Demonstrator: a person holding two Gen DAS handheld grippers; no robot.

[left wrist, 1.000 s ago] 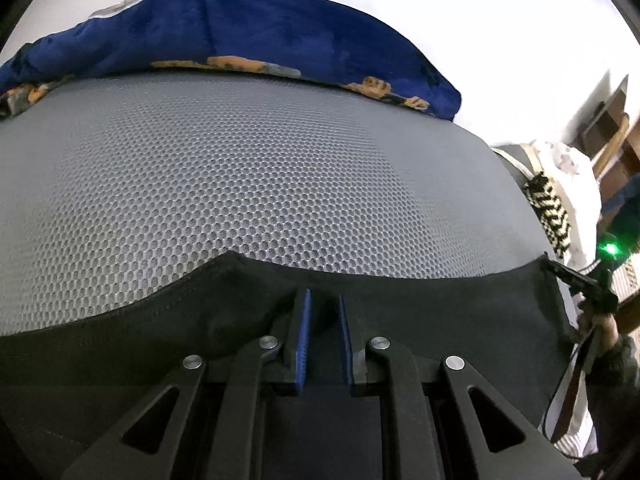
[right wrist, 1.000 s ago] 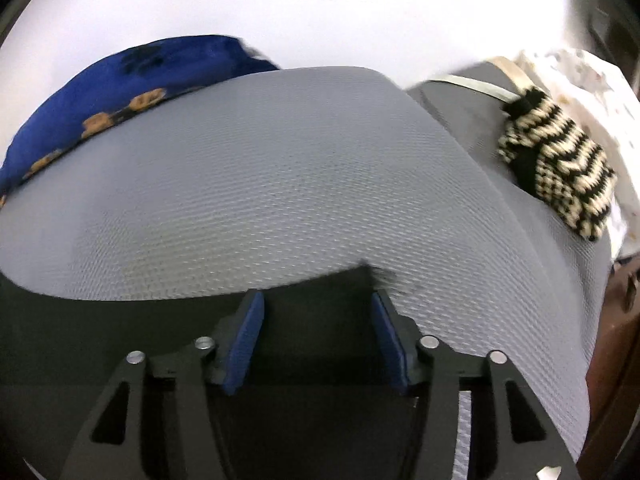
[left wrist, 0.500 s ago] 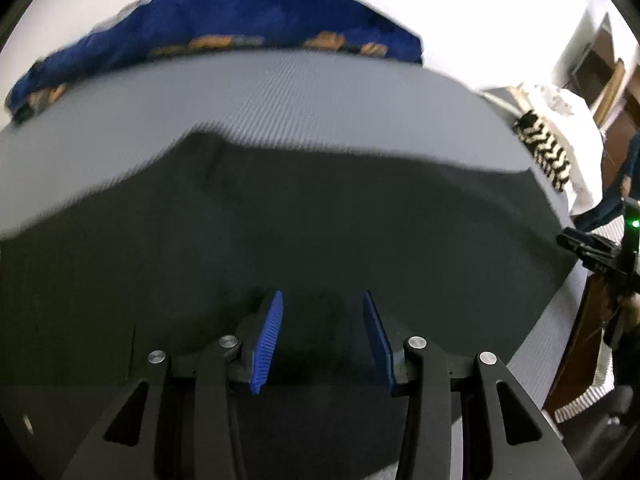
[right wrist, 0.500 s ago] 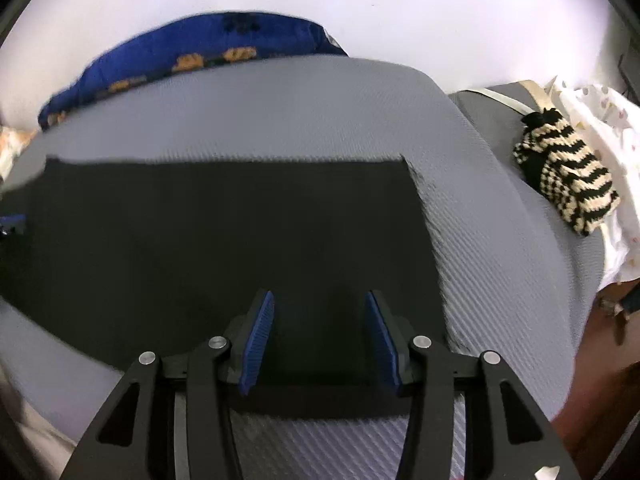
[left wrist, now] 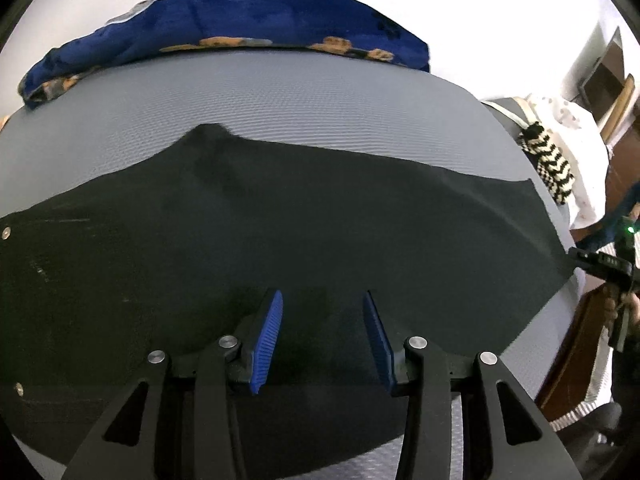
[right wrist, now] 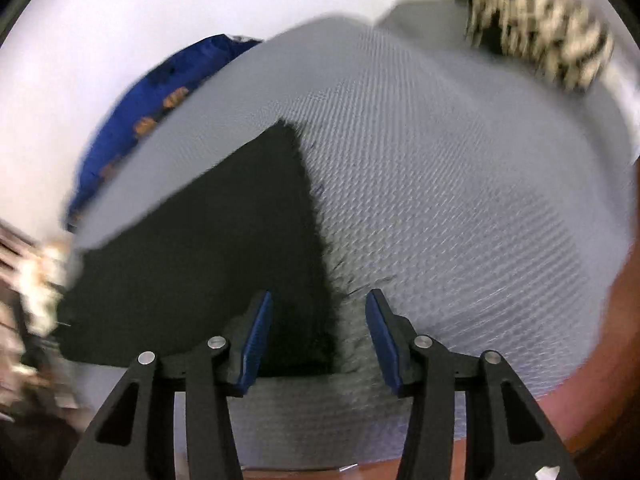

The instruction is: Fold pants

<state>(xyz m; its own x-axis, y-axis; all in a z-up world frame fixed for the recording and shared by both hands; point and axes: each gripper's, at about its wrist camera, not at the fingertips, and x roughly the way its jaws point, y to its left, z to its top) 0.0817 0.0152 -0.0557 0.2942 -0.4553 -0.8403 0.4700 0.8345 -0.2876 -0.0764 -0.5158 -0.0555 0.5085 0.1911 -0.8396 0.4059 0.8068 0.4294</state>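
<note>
Left wrist view: the left gripper (left wrist: 322, 332) hovers over the black pants (left wrist: 280, 232), its blue pads moderately parted with nothing clamped between them. The pants lie spread flat across the grey textured mat (left wrist: 280, 92). A blue patterned blanket (left wrist: 224, 20) lies along the mat's far edge; a black-and-cream knitted item (left wrist: 550, 164) sits at the right. The right gripper (left wrist: 600, 264) appears at the right margin, just beyond the pants' corner.

Right wrist view (motion-blurred): the right gripper (right wrist: 318, 334) is moderately parted and holds nothing; the pants' right edge (right wrist: 320, 240) runs between its pads, mat to the right.
</note>
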